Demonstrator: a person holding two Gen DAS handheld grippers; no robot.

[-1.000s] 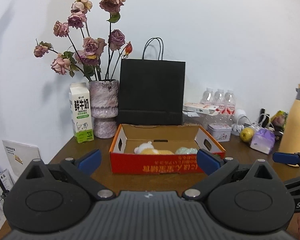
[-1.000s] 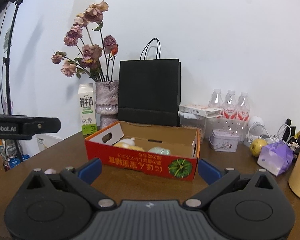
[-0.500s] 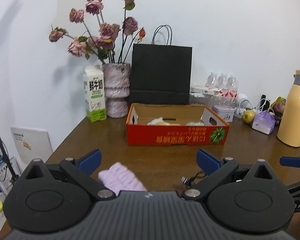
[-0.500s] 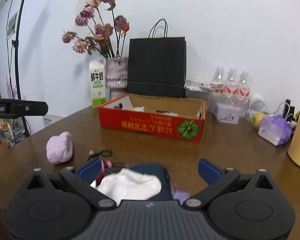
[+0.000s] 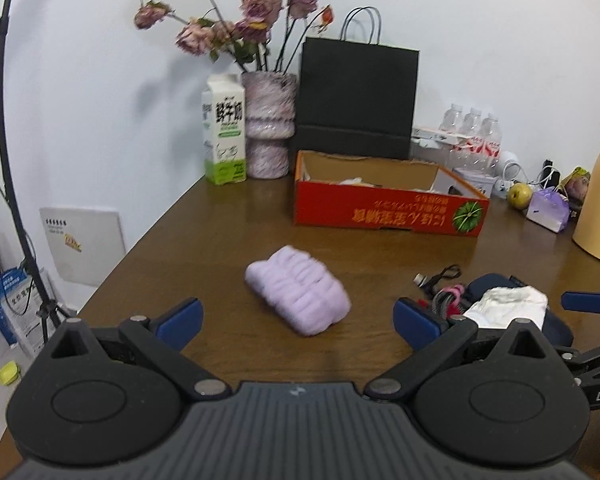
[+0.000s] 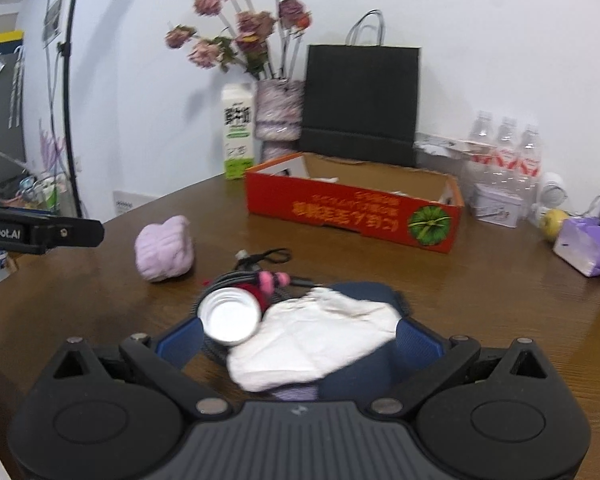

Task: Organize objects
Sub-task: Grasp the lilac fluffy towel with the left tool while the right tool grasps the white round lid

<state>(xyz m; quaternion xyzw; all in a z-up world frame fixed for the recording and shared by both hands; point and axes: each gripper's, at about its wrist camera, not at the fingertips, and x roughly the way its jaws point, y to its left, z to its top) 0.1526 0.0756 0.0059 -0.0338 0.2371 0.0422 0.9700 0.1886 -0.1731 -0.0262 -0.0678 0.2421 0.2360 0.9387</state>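
Left gripper (image 5: 296, 316) jaws spread, holding nothing, w/ fluffy lilac rolled cloth (image 5: 296, 296) on brown wooden counter (image 5: 220, 248) between them. Right gripper (image 6: 298, 340) jaws spread over crumpled white cloth (image 6: 316, 340) on navy pouch (image 6: 364, 368), silver-based can (image 6: 230, 316) and cables beside. Red cardboard box (image 6: 352, 212) sits behind.

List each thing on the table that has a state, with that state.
Left gripper: jaws open, empty.
Right gripper: jaws open around the white cloth.
Red box: open-topped, partly filled.
Purple towel: rolled.
Milk carton: upright, closed.
Black bag: upright.
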